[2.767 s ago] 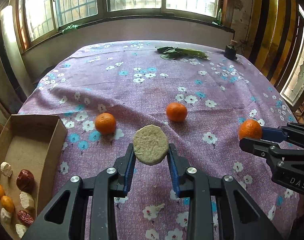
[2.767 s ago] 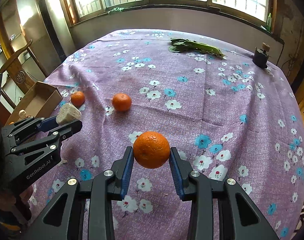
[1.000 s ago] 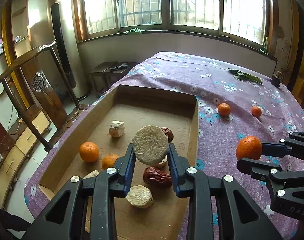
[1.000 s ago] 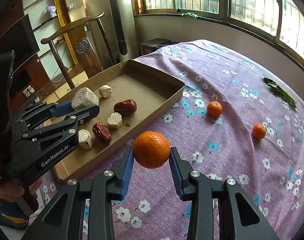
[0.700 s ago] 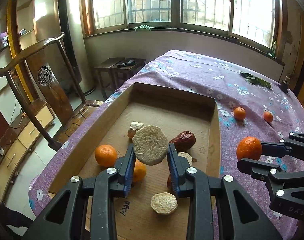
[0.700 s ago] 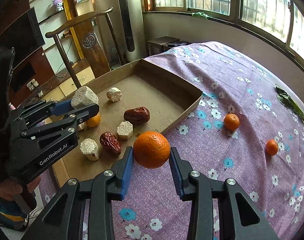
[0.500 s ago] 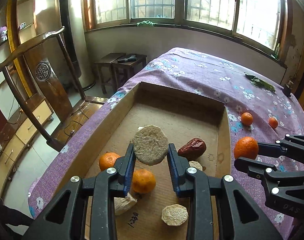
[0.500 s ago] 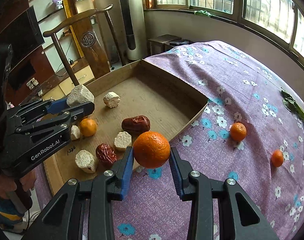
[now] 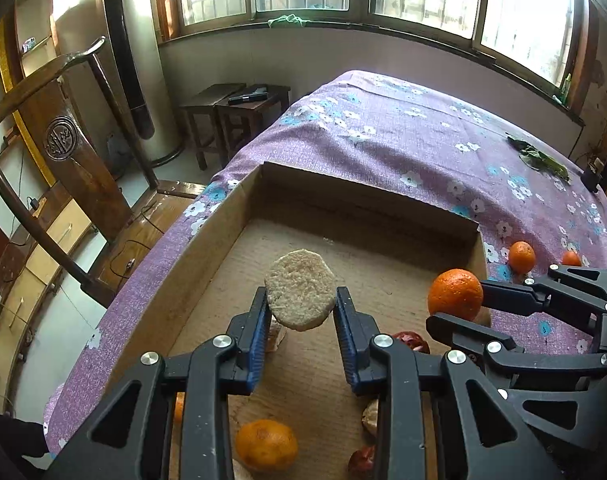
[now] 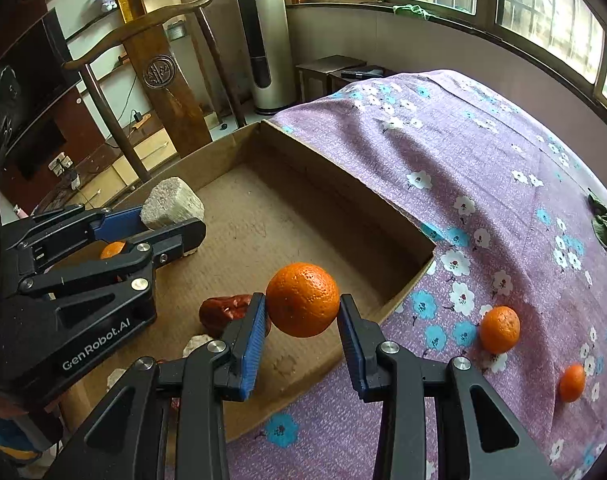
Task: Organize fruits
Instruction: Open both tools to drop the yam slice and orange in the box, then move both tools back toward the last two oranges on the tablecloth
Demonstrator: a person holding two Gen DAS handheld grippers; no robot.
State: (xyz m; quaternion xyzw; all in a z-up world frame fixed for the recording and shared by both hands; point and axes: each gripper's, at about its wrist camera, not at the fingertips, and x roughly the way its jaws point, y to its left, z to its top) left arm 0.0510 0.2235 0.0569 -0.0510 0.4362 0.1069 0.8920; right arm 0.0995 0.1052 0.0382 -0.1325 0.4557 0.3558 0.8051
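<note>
The left gripper (image 9: 300, 320) clamps one pale round rice-cake-like disc (image 9: 300, 289), flat face toward the camera, above the open brown cardboard box (image 10: 345, 188). The right gripper (image 10: 302, 330) grasps one large orange (image 10: 302, 299) over the box's right edge. Two smaller oranges (image 10: 499, 329) lie on the purple floral tablecloth (image 10: 483, 152), beside a wooden chair (image 10: 159, 76) and windows.

Both grippers are built of black plastic links fixed with silver screws. The left gripper (image 10: 171, 222) is marked "GenRobot.AI" in white. Blue ribbed pads (image 10: 250, 344) are fitted inside the right gripper's (image 10: 302, 334) fingers.
</note>
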